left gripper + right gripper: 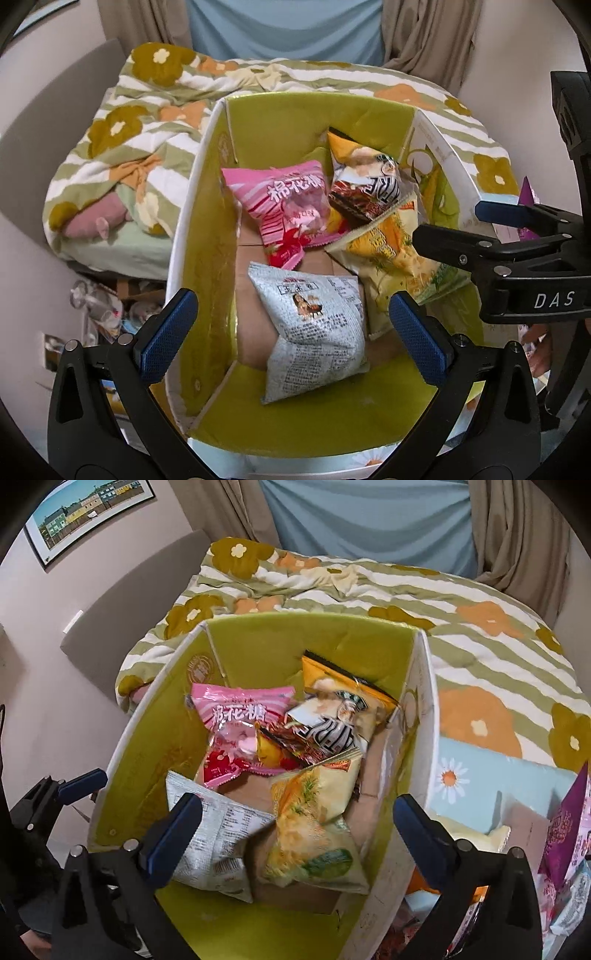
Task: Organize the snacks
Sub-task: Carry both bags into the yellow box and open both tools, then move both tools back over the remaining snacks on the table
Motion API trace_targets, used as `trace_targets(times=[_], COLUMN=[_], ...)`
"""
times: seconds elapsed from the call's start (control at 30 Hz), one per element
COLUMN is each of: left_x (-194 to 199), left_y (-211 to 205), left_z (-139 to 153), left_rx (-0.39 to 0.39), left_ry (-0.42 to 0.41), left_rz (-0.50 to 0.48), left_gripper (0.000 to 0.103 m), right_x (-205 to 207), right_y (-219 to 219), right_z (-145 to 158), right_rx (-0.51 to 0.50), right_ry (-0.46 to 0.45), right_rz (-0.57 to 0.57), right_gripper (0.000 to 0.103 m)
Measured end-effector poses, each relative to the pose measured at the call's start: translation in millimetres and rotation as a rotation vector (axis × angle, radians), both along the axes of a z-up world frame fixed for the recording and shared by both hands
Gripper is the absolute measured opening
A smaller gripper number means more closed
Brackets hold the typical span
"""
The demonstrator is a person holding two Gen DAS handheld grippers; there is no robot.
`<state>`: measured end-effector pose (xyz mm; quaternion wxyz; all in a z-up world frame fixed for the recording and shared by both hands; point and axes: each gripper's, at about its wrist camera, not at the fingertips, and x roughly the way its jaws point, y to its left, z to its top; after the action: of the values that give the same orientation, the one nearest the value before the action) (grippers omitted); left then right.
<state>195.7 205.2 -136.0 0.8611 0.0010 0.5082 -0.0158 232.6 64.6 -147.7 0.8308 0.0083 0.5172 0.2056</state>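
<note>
Five snack packets lie loose in one open cardboard box [201,206] with green inner walls and a brown floor. Pink marshmallow packet [291,210] sits toward the far left of the box floor, touching an orange-and-black packet [364,177] that leans up near the far right wall. Small yellow packet [271,753] is mostly hidden under those two. Yellow-green chip bag [395,258] lies along the right side, its top tucked under the orange-and-black one. Grey-white packet [314,328] lies nearest, at the near left, just beside the chip bag.

Left gripper [293,332] hovers above the grey-white packet, jaws spread wide, nothing pinched. Right gripper [297,838] hangs over the near right of the box above the chip bag, jaws spread wide and empty.

Box stands against a bed with a flowered striped blanket [461,602]. Outside its right wall a purple packet [565,827] and other wrappers lie beside a light blue daisy-print box [476,786]; contents unclear.
</note>
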Motion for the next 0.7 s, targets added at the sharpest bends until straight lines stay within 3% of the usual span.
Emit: trace_targets(times=[0.17,0.33,0.57,0.7], left_x=[1,-5,-22,-33], left_y=[-2,-15,-60,-101], left_z=[4,27,50,57], left_rx=[0.021,0.041,0.053,0.026], left_ry=[-0.008,-0.055,-0.107,-0.12], left_rz=[-0.024,-0.024,-0.048,-0.092], left_gripper=[0.103,0.103,0.103,0.103], right_x=[-4,-13,-36,-55], right_y=[-4,-13,-51,-95], right_z=[0,20,53,64], right_rx=[0.006,0.054,0.07,0.078], right_ry=[0.019,-0.003,-0.077,-0.09], right_rz=[-0.006,-0.011,-0.018,-0.061], right_gripper=[0.103,0.103,0.103,0.103])
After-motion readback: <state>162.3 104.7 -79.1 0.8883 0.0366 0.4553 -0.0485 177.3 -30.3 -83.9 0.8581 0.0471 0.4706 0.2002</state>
